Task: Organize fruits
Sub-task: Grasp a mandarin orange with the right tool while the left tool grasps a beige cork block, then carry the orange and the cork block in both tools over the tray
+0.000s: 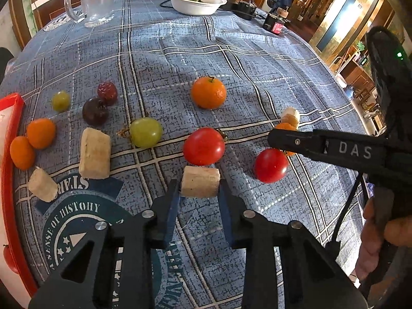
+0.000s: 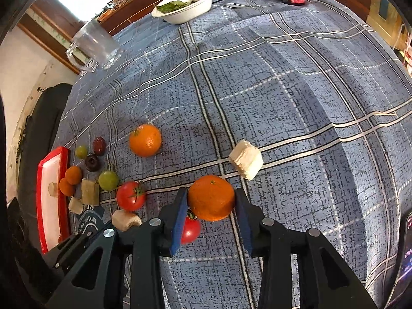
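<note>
My left gripper (image 1: 199, 189) is shut on a pale banana piece (image 1: 200, 181), held crosswise just above the blue checked tablecloth (image 1: 231, 51). My right gripper (image 2: 209, 202) is shut on a tangerine (image 2: 211, 198), its blue pads pressing both sides. A red tomato (image 2: 190, 229) lies partly hidden beneath the right gripper's left finger. In the left wrist view, one black finger (image 1: 296, 141) of the right gripper reaches in from the right, above that tomato (image 1: 271, 165). A red-rimmed white tray (image 2: 63, 180) lies at the left with one banana piece (image 2: 52, 189) in it.
Loose on the cloth are another tangerine (image 1: 208, 92), a tomato (image 1: 204, 146), green grapes (image 1: 145, 132), dark fruits (image 1: 95, 111), small orange tomatoes (image 1: 41, 133) and banana chunks (image 1: 94, 153). A white bowl (image 1: 195, 1) and glass mug (image 1: 90, 0) stand at the far edge.
</note>
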Demonstrator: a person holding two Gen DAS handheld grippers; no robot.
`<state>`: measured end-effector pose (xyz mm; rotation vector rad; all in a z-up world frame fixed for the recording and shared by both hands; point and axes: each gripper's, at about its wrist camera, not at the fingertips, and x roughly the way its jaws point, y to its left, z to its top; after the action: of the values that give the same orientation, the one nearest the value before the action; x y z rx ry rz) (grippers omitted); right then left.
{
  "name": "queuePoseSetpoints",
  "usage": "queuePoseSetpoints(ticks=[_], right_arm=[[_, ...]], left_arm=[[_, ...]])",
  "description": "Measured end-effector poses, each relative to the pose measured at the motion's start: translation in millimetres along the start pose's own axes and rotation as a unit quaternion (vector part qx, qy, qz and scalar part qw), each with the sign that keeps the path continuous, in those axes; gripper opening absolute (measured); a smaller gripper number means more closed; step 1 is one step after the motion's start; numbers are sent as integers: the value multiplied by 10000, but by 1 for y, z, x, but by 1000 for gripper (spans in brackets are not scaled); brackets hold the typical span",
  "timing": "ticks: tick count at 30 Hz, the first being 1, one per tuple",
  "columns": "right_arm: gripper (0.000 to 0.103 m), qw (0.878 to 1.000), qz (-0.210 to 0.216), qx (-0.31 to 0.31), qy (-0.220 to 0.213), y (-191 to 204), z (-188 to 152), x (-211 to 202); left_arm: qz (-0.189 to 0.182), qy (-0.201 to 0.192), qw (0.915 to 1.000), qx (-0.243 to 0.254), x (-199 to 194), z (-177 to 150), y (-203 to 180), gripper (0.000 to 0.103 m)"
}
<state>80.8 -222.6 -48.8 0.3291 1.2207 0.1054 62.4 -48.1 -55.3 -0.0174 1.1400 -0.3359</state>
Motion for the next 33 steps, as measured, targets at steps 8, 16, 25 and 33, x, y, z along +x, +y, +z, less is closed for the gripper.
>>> queuePoseSetpoints(ticks=[8, 16, 25, 33], right_arm=[[38, 9994, -38, -336, -117, 11, -8, -13], [38, 9963, -42, -772, -366, 27, -13, -29], [38, 9909, 66, -1221, -567, 52, -20, -50], [38, 9833, 85, -1695, -661, 84, -29, -53]], left_arm=[[49, -53, 10000, 60, 0, 0, -1, 26], [-13, -292, 9996, -46, -20, 1, 2, 26], [103, -760, 9968, -205, -63, -4, 22, 26], [290, -974, 9941, -386, -87, -15, 43, 26]])
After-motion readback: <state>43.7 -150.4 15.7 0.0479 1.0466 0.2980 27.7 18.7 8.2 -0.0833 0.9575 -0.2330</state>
